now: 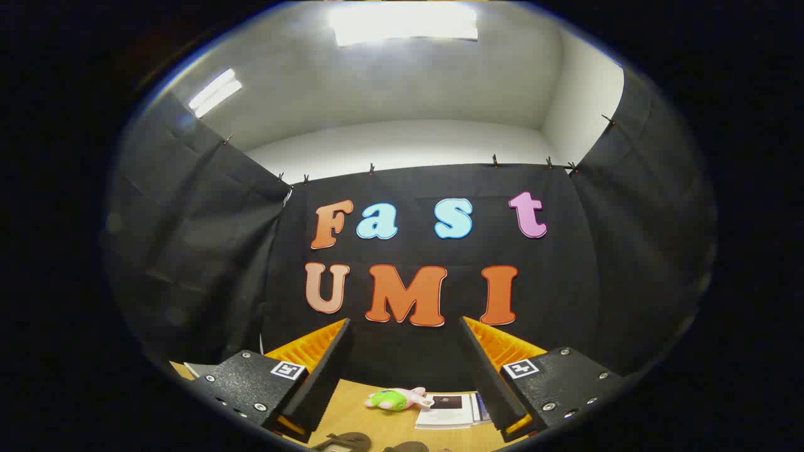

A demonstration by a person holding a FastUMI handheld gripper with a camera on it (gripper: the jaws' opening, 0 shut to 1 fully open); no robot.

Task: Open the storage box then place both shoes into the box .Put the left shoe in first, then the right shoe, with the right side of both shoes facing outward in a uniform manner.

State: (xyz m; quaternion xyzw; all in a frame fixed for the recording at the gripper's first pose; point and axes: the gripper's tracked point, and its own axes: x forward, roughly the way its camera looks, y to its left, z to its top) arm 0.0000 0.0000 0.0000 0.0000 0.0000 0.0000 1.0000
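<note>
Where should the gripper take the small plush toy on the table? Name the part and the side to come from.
Probably the green middle of the plush toy, taken from above. It lies lengthwise across the table, between and below the open gripper, so its fingers could close across the short width. The pink end sits against a booklet, so keep to the green part.

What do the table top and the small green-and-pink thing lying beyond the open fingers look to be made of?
Table top: likely wood or wood-look laminate, tan with a smooth matte face. Green-and-pink thing: probably a plush toy, with soft rounded lumps and no hard edges, though it is too small to be sure. The gripper hangs open, holding nothing.
</note>
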